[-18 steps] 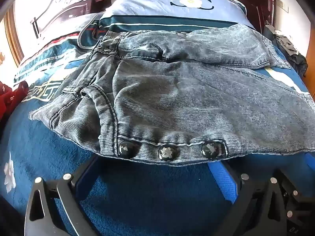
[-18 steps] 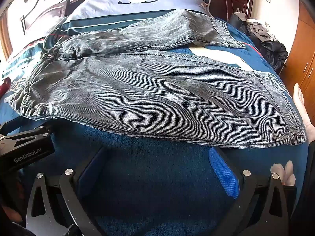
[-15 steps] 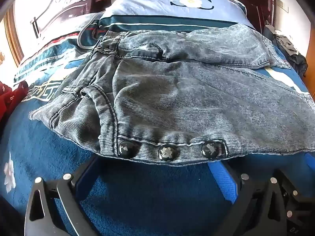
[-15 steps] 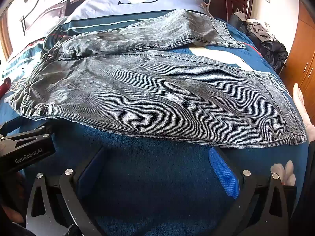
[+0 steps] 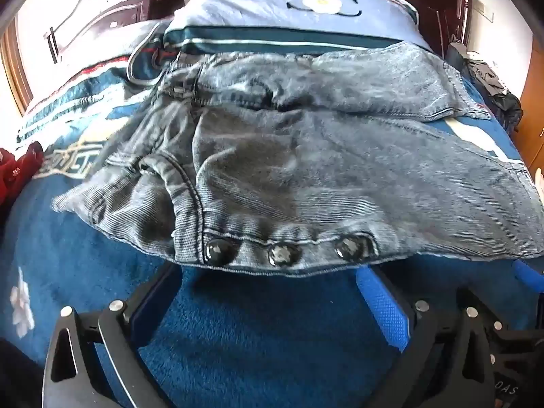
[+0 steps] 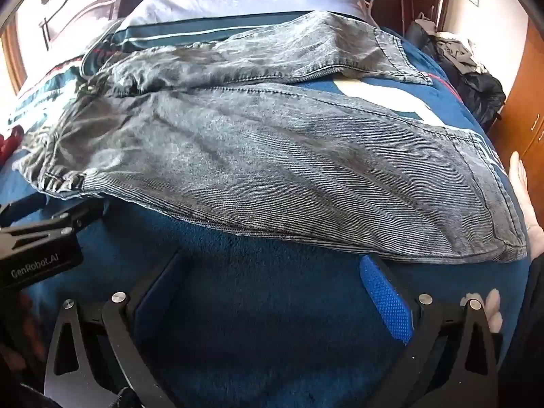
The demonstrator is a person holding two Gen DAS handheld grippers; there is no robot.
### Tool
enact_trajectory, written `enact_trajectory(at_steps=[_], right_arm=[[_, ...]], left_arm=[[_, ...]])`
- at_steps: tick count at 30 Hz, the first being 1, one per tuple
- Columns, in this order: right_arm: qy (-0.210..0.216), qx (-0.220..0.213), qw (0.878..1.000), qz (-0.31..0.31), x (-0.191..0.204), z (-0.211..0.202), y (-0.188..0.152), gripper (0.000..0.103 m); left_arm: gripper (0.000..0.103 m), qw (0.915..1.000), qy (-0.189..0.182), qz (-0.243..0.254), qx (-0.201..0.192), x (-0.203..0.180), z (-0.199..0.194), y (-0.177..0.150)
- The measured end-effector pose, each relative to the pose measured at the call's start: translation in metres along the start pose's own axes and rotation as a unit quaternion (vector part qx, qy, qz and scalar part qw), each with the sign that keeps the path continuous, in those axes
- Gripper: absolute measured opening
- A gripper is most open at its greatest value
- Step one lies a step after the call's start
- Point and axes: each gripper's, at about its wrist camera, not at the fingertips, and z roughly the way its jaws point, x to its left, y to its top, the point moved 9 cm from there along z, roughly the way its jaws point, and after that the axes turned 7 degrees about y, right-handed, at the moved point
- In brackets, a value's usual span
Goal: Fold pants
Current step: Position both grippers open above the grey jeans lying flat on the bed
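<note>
Grey washed denim pants lie spread flat on the blue bed cover, waist to the left, both legs running right. Three dark buttons line the near waistband edge. My left gripper is open and empty, its fingers just below that buttoned edge. In the right wrist view the pants fill the middle, the near leg's hem at the right. My right gripper is open and empty, just short of the near leg's lower edge. The left gripper's body shows at the left there.
The blue bed cover lies under both grippers. A pale blue pillow and dark wood headboard are at the far end. A dark clothes pile and wooden wardrobe stand at the right. A red item is at the left.
Both grippers have edged slightly nearer the pants' near edge. The pants have not moved.
</note>
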Motion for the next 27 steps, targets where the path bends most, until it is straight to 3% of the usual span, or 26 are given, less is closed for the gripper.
enact_trajectory(at_steps=[5,13,17,27], right_arm=[[0.004,-0.029,0.999,0.024,0.001,-0.024,0.007,0.103],[-0.005,-0.142,0.99,0.004,0.001,-0.093,0.04,0.103],[-0.01,-0.161,0.987,-0.002,-0.004,-0.109,0.042,0.103],[-0.016,-0.143,0.99,0.011,-0.017,-0.108,0.022,0.103]], left_arm=[[0.103,0.9986,-0.011,0.01,-0.051,-0.002,-0.035,0.011],[0.103,0.9932,-0.035,0.002,-0.111,0.009,-0.087,0.025],[0.103,0.9942,-0.024,-0.003,-0.104,0.017,-0.094,0.024],[0.103,0.9964,-0.015,-0.027,-0.079,0.029,-0.09,0.01]])
